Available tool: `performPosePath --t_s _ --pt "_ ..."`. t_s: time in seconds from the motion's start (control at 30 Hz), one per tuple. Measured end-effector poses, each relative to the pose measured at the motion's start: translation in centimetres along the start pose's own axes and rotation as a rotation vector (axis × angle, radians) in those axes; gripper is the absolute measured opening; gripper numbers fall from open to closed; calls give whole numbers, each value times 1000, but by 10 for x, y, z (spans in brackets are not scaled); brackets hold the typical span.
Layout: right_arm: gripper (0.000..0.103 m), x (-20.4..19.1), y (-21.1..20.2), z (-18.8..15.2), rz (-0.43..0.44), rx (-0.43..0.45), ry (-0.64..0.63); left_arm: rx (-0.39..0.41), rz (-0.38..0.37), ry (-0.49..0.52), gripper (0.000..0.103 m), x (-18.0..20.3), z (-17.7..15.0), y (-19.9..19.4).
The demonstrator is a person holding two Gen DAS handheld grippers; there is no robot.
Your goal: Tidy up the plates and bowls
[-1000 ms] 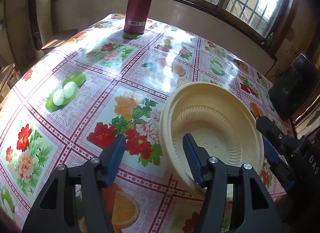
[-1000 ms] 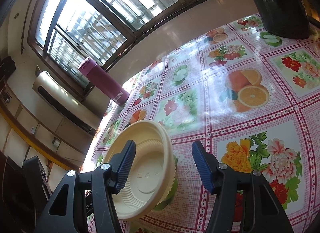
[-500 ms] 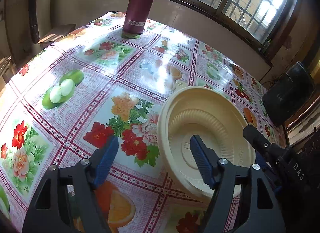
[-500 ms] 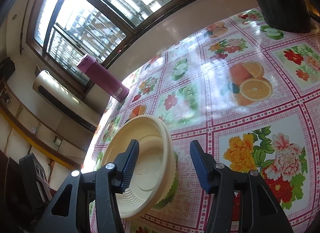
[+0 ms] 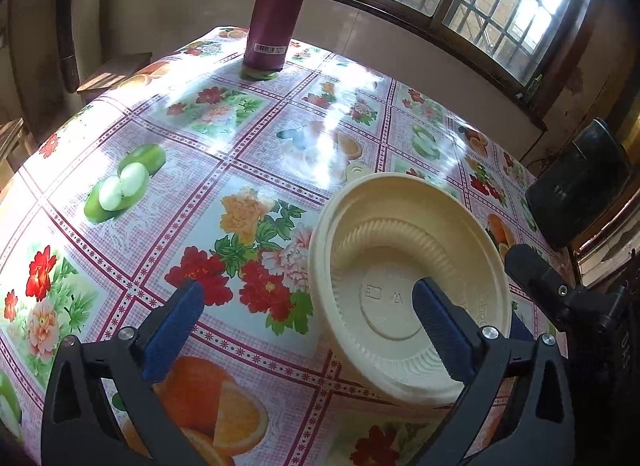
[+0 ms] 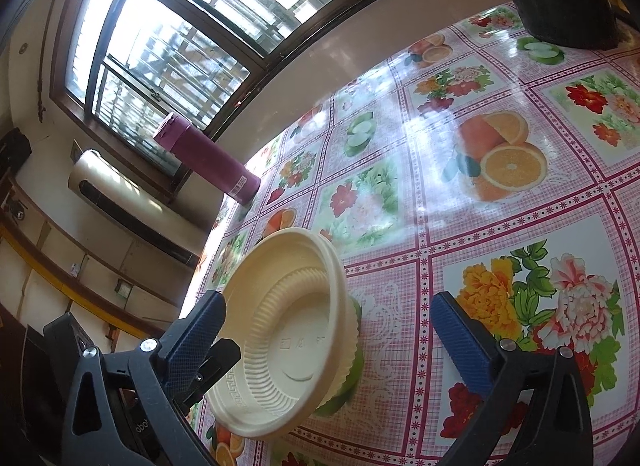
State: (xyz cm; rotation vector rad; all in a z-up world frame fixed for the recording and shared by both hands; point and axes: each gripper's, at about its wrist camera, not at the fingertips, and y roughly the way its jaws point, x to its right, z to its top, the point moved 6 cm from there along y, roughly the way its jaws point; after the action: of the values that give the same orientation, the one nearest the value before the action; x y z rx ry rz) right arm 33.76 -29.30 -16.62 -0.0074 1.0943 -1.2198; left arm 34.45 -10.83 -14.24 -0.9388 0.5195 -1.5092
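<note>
Item: cream bowl (image 5: 408, 290), nested in a second bowl, on the flowered tablecloth (image 5: 168, 193). Likely light, thin, bendable; best taken by the rim. Left gripper (image 5: 306, 306) and right gripper (image 6: 328, 326): jaws just opened wide, gripping nothing.

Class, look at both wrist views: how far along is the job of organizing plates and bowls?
Done: the cream bowls sit nested in one stack on the floral tablecloth. In hand: nothing; the left gripper and right gripper have just been opening their jaws, pads clear. Left: no loose dishes are in view.
</note>
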Motion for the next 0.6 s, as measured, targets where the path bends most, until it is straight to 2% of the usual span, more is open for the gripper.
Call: performPosePath --t_s 0.6 --pt "103 -1 -1 1 3 9 -9 20 41 31 103 4 0 -4"
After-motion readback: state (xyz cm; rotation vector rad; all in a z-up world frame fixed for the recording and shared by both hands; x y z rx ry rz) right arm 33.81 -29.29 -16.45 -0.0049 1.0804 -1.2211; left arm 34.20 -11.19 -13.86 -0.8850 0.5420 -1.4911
